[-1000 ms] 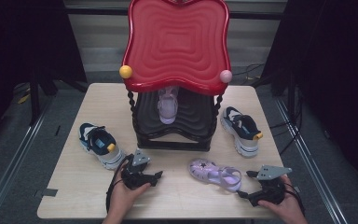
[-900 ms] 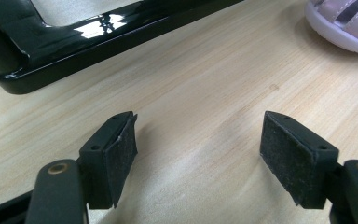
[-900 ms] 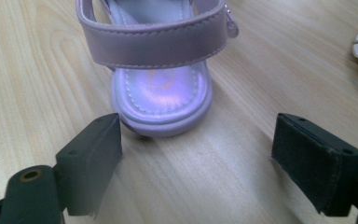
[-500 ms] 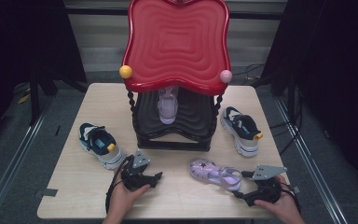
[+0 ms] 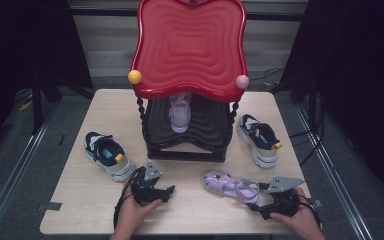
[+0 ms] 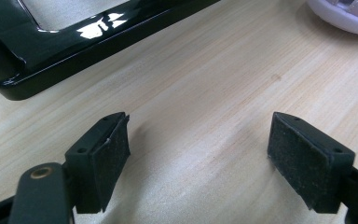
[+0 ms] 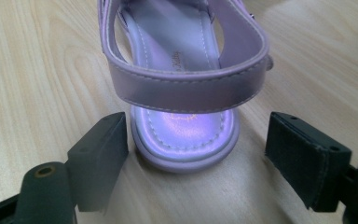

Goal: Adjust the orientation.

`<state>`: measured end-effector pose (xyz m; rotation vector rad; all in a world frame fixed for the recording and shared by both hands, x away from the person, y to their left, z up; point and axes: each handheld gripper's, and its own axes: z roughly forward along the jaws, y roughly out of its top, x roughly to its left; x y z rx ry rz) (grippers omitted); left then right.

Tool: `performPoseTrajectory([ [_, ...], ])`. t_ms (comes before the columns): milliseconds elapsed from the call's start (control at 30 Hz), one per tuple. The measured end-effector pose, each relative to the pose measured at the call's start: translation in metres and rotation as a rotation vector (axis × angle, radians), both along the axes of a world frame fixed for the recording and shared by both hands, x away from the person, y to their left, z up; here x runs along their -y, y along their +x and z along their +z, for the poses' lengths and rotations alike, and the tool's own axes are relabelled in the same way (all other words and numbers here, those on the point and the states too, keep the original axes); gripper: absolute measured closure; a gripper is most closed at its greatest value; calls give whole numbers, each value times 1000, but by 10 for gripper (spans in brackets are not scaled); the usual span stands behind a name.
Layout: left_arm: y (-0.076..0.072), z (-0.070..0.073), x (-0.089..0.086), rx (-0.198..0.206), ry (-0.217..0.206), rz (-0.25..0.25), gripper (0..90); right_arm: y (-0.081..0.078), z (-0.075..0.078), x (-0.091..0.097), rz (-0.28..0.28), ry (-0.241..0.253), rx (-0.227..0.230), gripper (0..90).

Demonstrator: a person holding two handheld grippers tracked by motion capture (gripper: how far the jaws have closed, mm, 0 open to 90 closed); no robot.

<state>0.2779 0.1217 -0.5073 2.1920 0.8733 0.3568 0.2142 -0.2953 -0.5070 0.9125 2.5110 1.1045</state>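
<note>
Lying flat on the pale wood-grain worktop point(image 7: 37, 70), the glossy lilac sandal point(image 7: 184, 88) has its rounded heel between the right tongs point(image 7: 196, 154), whose jaws have just been closing yet stand apart, untouching.

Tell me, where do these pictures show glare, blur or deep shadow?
Left gripper view: white glare on the glossy black rack base; wood grain sharp. Right gripper view: the left pad of the tool is smeared, the purple sandal slightly soft. High view: the table evenly lit, its surroundings nearly black, the red rack top shiny.
</note>
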Motion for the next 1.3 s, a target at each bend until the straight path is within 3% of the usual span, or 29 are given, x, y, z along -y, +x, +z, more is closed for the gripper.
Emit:
performPoseTrajectory([
  [1200, 0, 0, 0, 1, -3, -2, 202, 3, -2, -10, -56, 18, 3, 275],
  [1300, 0, 0, 0, 1, -3, -2, 202, 1, -2, -10, -51, 27, 3, 334],
])
